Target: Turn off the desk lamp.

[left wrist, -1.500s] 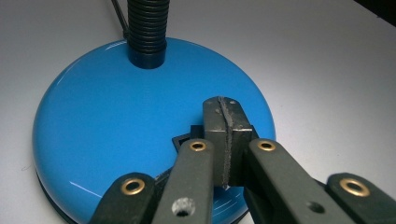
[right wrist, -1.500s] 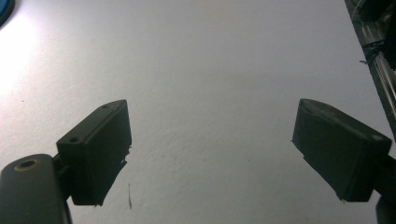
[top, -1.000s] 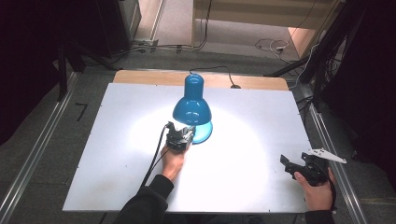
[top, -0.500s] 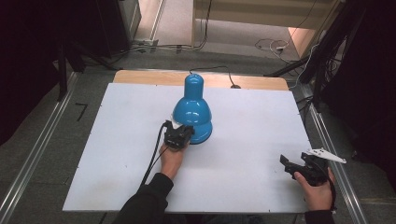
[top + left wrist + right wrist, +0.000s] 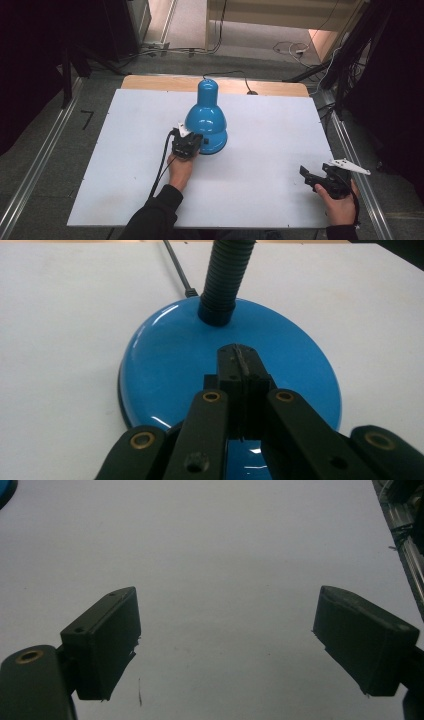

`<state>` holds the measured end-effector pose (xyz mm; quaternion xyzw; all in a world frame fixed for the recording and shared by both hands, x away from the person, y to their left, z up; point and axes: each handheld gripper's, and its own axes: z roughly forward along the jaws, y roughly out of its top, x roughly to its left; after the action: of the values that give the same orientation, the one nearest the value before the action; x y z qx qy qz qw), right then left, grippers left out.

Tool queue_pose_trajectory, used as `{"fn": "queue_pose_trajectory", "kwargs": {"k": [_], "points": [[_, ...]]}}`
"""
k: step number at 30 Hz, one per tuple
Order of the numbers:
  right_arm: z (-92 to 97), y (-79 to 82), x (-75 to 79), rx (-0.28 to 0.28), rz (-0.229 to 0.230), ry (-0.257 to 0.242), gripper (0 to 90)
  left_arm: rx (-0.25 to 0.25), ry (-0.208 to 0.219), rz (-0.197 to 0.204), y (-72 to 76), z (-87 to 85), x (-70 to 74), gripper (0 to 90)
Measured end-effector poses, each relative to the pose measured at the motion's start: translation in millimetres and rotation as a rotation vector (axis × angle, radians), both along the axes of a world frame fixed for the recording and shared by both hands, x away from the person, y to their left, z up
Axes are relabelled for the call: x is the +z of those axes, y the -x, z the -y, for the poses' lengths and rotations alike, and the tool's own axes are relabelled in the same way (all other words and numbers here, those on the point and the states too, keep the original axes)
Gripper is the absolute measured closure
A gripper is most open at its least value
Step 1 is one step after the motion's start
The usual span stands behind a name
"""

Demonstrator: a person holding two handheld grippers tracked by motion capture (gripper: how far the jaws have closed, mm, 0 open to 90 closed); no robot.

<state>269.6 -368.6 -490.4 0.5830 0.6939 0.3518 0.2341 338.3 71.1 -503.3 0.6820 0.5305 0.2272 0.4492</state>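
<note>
White desk, dark surroundings. Blue lamp: centre, base toward 6 o'clock. Left tongs: clenched, nothing gripped, tips over the lamp's blue base; hand reaches toward 12 o'clock. Right tongs: released wide, empty, over bare desk at 4 o'clock.

Glossy blue desk lamp with round base, black ribbed neck, shade bowed low, mid-table.
</note>
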Motion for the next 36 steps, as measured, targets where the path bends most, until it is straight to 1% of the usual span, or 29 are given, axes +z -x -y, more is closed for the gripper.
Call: {"fn": "queue_pose_trajectory", "kwargs": {"k": [4,5,6,8,11,13,16,18,20,24,26,27,30,33,36], "points": [[-0.3,0.3,0.1,-0.001,0.0,0.002,10.4,0.021,0.008,0.008,1.0,-7.8,0.7,90.0],[-0.3,0.5,0.2,-0.001,0.0,0.001,10.4,0.029,0.017,0.01,1.3,-10.3,0.9,87.2],[-0.2,0.7,0.3,-0.001,-0.001,-0.001,10.4,0.033,0.018,0.009,1.8,-13.7,1.3,83.6],[0.0,1.0,0.3,-0.003,-0.001,0.0,10.4,0.048,0.02,0.013,3.3,-19.8,2.2,81.6],[-0.4,1.1,0.1,-0.003,-0.002,0.002,10.5,0.065,0.026,0.018,6.4,-29.7,4.4,75.5],[-0.7,1.4,0.1,-0.005,-0.003,0.002,10.5,0.074,0.031,0.017,8.3,-36.2,5.6,69.8],[-0.7,1.5,0.1,-0.005,-0.002,0.004,10.4,0.078,0.03,0.008,10.1,-43.7,5.8,63.8],[-1.0,1.5,0.0,-0.004,-0.001,0.006,10.4,0.08,0.023,0.0,11.3,-47.7,4.8,61.5],[-1.2,1.5,0.0,-0.003,-0.001,0.007,10.4,0.084,0.024,0.001,13.2,-50.4,4.2,58.9],[-0.9,1.7,0.2,-0.006,-0.002,0.006,10.4,0.07,0.006,0.0,17.0,-57.1,4.4,50.4],[-0.3,2.0,0.4,-0.007,-0.003,0.002,10.4,0.065,0.004,-0.004,18.7,-62.3,5.2,45.3],[0.2,1.9,0.2,-0.005,0.0,0.001,10.4,0.066,0.01,-0.001,19.4,-64.2,5.7,42.4],[0.7,1.8,0.0,-0.007,-0.001,0.002,10.4,0.062,0.014,0.006,22.6,-69.4,7.6,39.7],[0.3,2.1,0.3,-0.004,0.002,0.002,10.4,0.075,-0.002,0.021,26.0,-73.3,10.0,32.8],[0.4,2.0,0.1,-0.002,0.0,0.003,10.4,0.088,-0.003,0.023,29.6,-78.6,11.9,28.4]]}}
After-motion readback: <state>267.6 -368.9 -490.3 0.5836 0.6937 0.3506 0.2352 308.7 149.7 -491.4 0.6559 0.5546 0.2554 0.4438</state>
